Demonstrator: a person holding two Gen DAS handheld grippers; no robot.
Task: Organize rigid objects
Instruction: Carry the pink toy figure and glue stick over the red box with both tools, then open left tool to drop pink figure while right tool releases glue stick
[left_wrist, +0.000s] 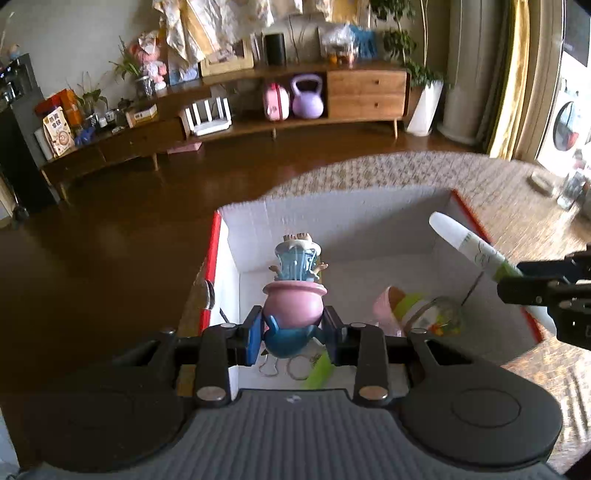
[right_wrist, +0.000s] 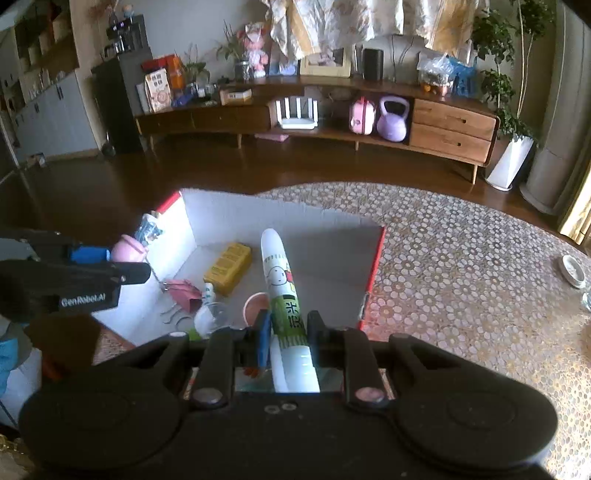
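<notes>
Figurine (left_wrist: 293, 295) and tube (right_wrist: 284, 291), clenched in left (left_wrist: 293, 334) and right (right_wrist: 286, 328) grippers, hover over box (left_wrist: 332, 214); release at twelve o'clock looks next.

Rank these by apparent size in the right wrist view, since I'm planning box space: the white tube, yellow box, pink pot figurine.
1. white tube, though nearest the camera, in the right gripper.
2. yellow box.
3. pink pot figurine, partly hidden by the left gripper.

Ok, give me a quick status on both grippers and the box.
Left gripper shut on figurine. Right gripper shut on white tube. Both over open box, already holding items. Nothing blocking.
</notes>
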